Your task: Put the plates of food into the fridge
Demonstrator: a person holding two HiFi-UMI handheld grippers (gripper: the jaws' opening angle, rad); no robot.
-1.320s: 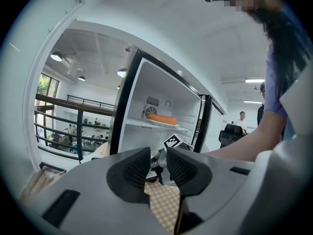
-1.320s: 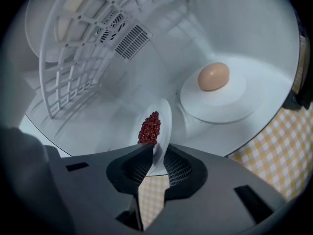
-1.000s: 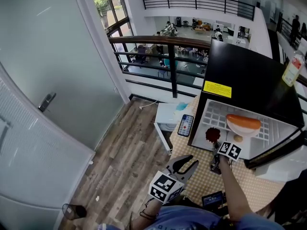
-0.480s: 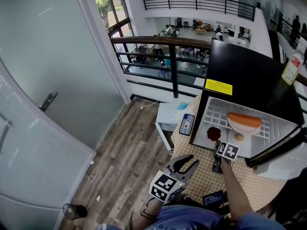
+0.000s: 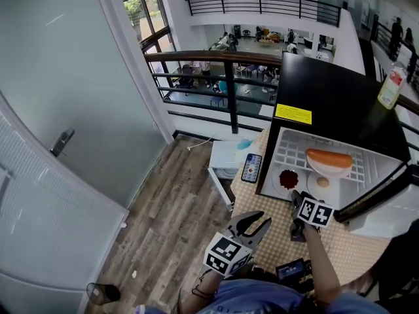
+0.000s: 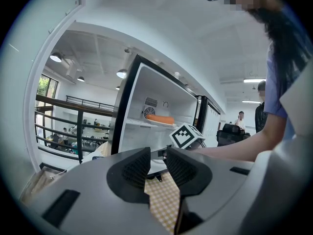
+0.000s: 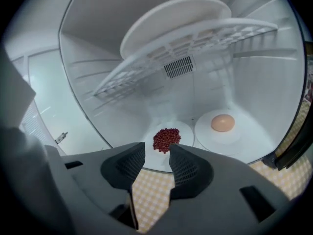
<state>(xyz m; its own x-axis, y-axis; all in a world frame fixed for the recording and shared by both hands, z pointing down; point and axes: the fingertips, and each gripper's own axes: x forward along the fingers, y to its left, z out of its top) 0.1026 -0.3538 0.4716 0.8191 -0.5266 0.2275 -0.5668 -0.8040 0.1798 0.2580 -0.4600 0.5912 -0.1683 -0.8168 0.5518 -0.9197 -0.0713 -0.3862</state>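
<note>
The small fridge stands open on the table. On its floor sit a white plate of red beans and a white plate with a tan bun. A plate with an orange sausage rests on the wire shelf above. My right gripper hovers just outside the fridge mouth, in front of the bean plate, open; its jaws have just been closing slightly with nothing between them. My left gripper is held low beside the table edge, open and empty.
The fridge door hangs open at the right. A phone lies on the chequered tablecloth left of the fridge. A bottle stands on the fridge top. A black device sits at the table's near edge. A railing lies beyond.
My right gripper has let go of the bean plate and drawn back and up out of the fridge; the plate stays on the fridge floor. The left gripper has not moved.
</note>
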